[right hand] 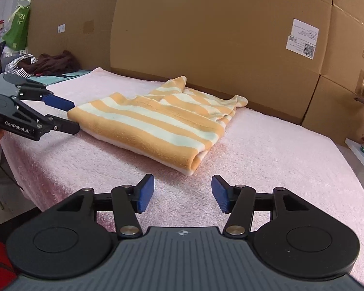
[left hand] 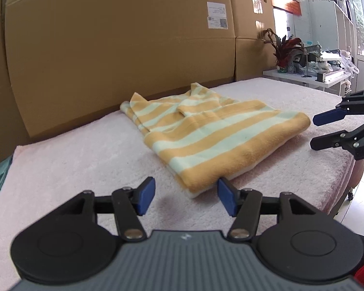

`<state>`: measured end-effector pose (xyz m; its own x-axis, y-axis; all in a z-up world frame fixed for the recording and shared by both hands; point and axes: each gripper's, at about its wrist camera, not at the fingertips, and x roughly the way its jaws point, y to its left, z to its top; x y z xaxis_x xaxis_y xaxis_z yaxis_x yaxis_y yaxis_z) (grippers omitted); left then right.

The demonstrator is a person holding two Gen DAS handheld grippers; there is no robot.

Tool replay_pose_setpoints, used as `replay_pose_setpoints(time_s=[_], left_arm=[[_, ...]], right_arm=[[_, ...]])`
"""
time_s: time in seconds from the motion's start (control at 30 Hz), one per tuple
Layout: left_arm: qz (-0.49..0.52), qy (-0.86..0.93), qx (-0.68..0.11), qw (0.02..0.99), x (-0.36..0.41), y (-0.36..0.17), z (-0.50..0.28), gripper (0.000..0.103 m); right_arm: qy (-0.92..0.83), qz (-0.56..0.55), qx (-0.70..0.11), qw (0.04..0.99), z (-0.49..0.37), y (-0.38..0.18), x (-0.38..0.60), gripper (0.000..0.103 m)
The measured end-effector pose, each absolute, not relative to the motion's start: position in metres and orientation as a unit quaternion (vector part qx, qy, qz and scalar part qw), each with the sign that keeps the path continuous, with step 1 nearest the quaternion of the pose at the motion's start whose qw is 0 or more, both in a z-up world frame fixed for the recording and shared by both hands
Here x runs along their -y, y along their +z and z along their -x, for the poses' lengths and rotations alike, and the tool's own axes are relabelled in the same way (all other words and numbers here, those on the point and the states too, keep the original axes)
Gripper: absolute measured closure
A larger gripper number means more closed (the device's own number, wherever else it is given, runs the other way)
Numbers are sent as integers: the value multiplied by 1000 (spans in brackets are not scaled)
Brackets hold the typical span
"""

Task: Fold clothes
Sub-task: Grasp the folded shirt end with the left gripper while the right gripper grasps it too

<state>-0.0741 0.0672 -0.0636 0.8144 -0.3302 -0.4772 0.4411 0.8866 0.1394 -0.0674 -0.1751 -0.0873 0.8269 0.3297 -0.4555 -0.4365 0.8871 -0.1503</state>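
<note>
— Where's the orange-and-pale-green striped knit garment (left hand: 213,133)?
— Folded, lying mid-way across the pink fluffy towel-covered worktop (left hand: 85,150), near the tall brown cardboard wall (left hand: 114,48).
— Left gripper (left hand: 186,198)?
— Fingers apart, empty, just beside the garment's near corner (touching or not: cannot tell).
— Right gripper (right hand: 183,195)?
— Fingers apart too, nothing between, just short of the fold.

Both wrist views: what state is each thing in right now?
Orange-and-white striped knit garment: folded, lying flat on the pink towel.
Pink terry towel: spread flat.
Left gripper: open, empty.
Right gripper: open, empty.
Dark brown clothes: heaped, unfolded.
</note>
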Motion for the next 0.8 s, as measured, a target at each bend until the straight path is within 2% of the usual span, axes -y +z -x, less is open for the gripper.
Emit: replay_pose_setpoints(time_s=[0.07,0.23,0.3,0.4,0.6,0.8], left_arm=[[-115,-202,-232,945,-67,-66,69,36],[-82,-209,-238,945,-71,-68,65,36],[-90,-215,-234,944,-71,-67,68,40],[-119,-229,-222,940,-72,-64,80,39],[-176,-226,-199,937,-66,-55,82,37],[-217,-232,-210,925,-54,-59,72,34]], right_arm=[[196,129,-212,949,64,-90,171,47],[204,90,-214,951,55,-91,173,47],[203,103,-206,952,57,-90,171,49],[212,130,-185,951,68,-85,172,49],[214,263,-163,927,74,-85,158,47],[202,414,-127,878,67,-97,132,47]])
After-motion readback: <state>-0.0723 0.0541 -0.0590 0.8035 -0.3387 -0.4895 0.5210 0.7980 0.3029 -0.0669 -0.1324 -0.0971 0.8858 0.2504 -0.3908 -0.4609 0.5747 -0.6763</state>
